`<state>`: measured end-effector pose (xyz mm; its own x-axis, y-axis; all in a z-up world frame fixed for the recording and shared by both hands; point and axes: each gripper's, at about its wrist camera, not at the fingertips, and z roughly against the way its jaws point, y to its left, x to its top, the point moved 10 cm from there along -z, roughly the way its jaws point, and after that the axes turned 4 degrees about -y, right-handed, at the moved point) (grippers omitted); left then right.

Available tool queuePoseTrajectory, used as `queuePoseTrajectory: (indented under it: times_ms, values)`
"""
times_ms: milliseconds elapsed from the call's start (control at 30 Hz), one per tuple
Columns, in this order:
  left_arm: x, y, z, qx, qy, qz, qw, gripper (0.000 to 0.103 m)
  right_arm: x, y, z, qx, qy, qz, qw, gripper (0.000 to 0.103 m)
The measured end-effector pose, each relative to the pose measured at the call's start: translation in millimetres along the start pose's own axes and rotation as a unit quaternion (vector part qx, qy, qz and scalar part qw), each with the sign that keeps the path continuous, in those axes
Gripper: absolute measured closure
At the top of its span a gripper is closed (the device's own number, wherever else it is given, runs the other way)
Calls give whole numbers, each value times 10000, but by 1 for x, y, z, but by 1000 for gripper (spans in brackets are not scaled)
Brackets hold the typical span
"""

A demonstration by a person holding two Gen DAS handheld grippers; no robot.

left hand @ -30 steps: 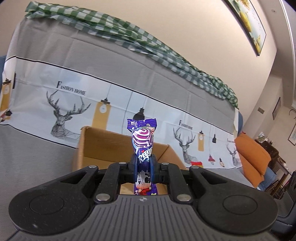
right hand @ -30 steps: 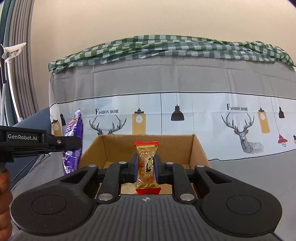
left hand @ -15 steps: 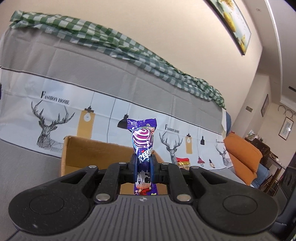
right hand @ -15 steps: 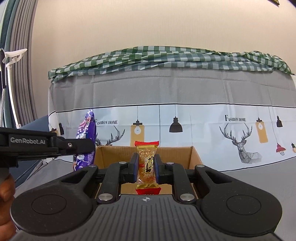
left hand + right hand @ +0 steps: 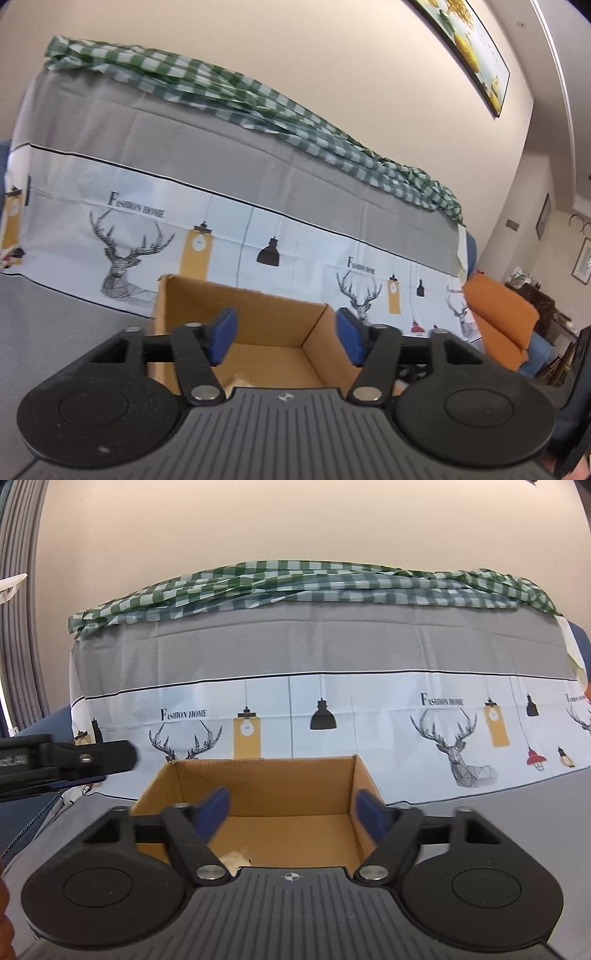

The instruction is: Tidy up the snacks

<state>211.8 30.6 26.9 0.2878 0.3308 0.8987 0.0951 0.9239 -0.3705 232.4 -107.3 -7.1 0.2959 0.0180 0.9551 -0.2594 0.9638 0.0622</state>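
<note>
Snacks themselves are hardly to be seen: the only trace is a pale scrap of wrapper point(image 5: 234, 860) low on the floor of the open cardboard box point(image 5: 266, 775), mostly hidden behind the body of the right hand-held gripper point(image 5: 291, 812); a similar pale bit point(image 5: 236, 382) shows in the left wrist view, and what it is cannot be told.

The right hand-held gripper hangs over the near edge of the box, pointing slightly downward into it. Its jaws are opening, the two blue pads point(image 5: 214, 814) spread wide apart with nothing between them but the bare brown floor and back wall of the box. It is released and touches nothing.

The left hand-held gripper point(image 5: 286, 338) is likewise over the same box point(image 5: 258, 310), seen at an angle from the box's left side. Its jaws are opening too, the blue pads point(image 5: 221, 336) far apart, with only the box's inner corner visible in the gap. It holds nothing. In the right wrist view its black finger point(image 5: 92, 758) reaches in from the left edge, above the box's left front corner.

The box stands on a grey cloth-covered surface point(image 5: 517, 794). Behind it rises a draped cloth printed with deer heads and lamps point(image 5: 369, 709), with a green checked cloth point(image 5: 314, 587) bunched along its top. An orange cushion point(image 5: 498, 317) lies off to the right in the left wrist view.
</note>
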Motion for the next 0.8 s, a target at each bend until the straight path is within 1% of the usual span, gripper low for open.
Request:
queuePoseTrajectory:
  times_ms: [33, 67, 133, 167, 200, 267, 333, 400, 467, 533, 600, 633, 667, 733, 800]
  values:
    - [-2, -1, 6, 43, -6, -61, 10000, 26, 0, -2, 3, -4, -6, -55, 10000, 8]
    - [-5, -4, 13, 55, 29, -113, 9999, 19, 0, -3, 7, 16, -23, -112, 9999, 2]
    - [-13, -11, 29, 76, 129, -257, 9996, 17, 1, -4, 17, 94, -46, -201, 9997, 1]
    - [-16, -15, 39, 171, 135, -389, 9990, 14, 0, -5, 22, 110, -21, -220, 9997, 1]
    - [-19, -17, 46, 233, 154, -454, 9986, 8, -2, -6, 27, 95, 15, -227, 9997, 1]
    - [-22, -21, 58, 307, 271, -474, 9980, 1, -6, -7, 39, 54, 135, -241, 9996, 1]
    - [-23, -20, 66, 597, 422, -506, 9960, 1, -11, -8, 53, 42, 204, -224, 9995, 1]
    - [-29, -16, 70, 879, 726, -440, 9925, 1, -17, -8, 65, -26, 280, -117, 9995, 1]
    - [-42, -12, 71, 1095, 1003, -222, 9887, 1, -23, -10, 73, -87, 381, -28, 9992, 1]
    - [-63, -7, 74, 1234, 1186, -45, 9852, 1, -32, -14, 76, -149, 586, -66, 9981, 1]
    - [-84, -5, 72, 1342, 1383, -228, 9810, 1, -41, -17, 73, -176, 823, -120, 9964, 1]
    - [-94, -3, 68, 1381, 1598, -363, 9768, 1, -45, -18, 71, -195, 923, -104, 9955, 1]
    - [-98, -1, 63, 1387, 1746, -385, 9741, 1, -47, -19, 68, -224, 976, -76, 9949, 1]
    - [-97, 6, 58, 1383, 1706, -313, 9751, 1, -50, -20, 65, -259, 1010, -66, 9945, 1]
    - [-95, 14, 55, 1497, 1703, -306, 9735, 1, -53, -19, 61, -242, 1069, -60, 9940, 1]
